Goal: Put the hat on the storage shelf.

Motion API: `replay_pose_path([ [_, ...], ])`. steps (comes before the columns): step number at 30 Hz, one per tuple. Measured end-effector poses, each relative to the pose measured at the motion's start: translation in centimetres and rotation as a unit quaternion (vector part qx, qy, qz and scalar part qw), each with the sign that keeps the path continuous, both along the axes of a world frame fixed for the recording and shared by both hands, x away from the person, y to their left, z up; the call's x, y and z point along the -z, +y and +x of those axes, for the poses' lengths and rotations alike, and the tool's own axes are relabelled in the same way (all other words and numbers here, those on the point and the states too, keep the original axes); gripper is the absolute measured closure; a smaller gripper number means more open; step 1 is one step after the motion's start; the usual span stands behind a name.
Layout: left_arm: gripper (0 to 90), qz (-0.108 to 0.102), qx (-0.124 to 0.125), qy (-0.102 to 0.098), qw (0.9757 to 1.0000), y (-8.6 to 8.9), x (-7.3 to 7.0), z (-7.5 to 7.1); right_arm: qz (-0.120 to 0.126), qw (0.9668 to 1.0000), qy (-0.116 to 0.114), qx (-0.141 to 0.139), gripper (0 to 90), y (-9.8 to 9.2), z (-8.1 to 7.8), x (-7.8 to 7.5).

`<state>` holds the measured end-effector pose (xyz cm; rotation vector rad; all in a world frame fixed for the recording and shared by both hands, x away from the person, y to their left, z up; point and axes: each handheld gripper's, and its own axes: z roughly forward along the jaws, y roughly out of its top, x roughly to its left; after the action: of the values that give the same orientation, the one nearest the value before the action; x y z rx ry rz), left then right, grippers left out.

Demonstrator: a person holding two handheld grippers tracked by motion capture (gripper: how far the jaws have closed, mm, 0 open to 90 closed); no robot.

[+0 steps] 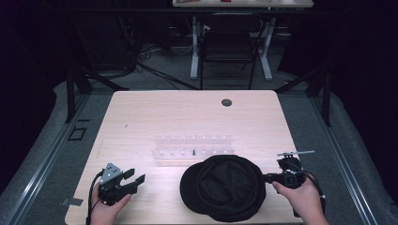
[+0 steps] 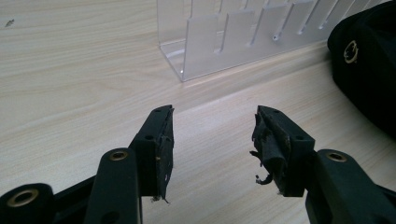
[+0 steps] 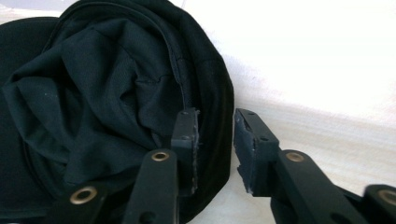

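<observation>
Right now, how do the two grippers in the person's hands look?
Both are black with two angular jaws and brass-coloured rivets. The left gripper carries a grey three-cornered plate and a trailing black cable; its pads are frayed. The right gripper has flat dark pads. No sleeves are visible.

Black cap [image 1: 225,187] (pale wood table [image 1: 141,117])

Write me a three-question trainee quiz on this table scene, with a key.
1. True or false: the left tongs hold the black cap.
2. What sits between the right tongs? A) the cap's rim B) the cap's metal eyelet C) nothing
3. Fill in: seen from the person's side, the clear rack stands ___ the cap.

Key: 1 false, they are open over bare table; 2 A; 3 beyond.
</observation>
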<state>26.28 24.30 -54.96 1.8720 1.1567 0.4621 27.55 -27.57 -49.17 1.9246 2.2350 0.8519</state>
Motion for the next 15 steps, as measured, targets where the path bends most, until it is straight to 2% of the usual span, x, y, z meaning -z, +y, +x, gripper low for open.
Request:
replay_pose_path([
  [1, 47.8, 0.001, 0.001, 0.001, 1.0, 0.0, 0.0, 0.0, 0.003, 0.9999, 0.013, 0.0, 71.0, 0.0, 0.4, 0.1],
  [8, 47.8, 0.001, 0.001, 0.001, 1.0, 0.0, 0.1, 0.0, 0.001, 0.9991, 0.041, -0.005, 70.8, -0.2, 1.4, 0.5],
  [13, 47.8, 0.0, 0.001, 0.002, 1.0, -0.1, 0.0, 0.0, 0.018, 0.9971, 0.074, -0.005, 72.3, -0.4, 2.3, 0.8],
  [15, 47.8, 0.002, 0.002, 0.003, 1.0, -0.1, 0.1, 0.0, 0.017, 0.9963, 0.083, -0.01, 73.5, -0.4, 2.5, 0.9],
])
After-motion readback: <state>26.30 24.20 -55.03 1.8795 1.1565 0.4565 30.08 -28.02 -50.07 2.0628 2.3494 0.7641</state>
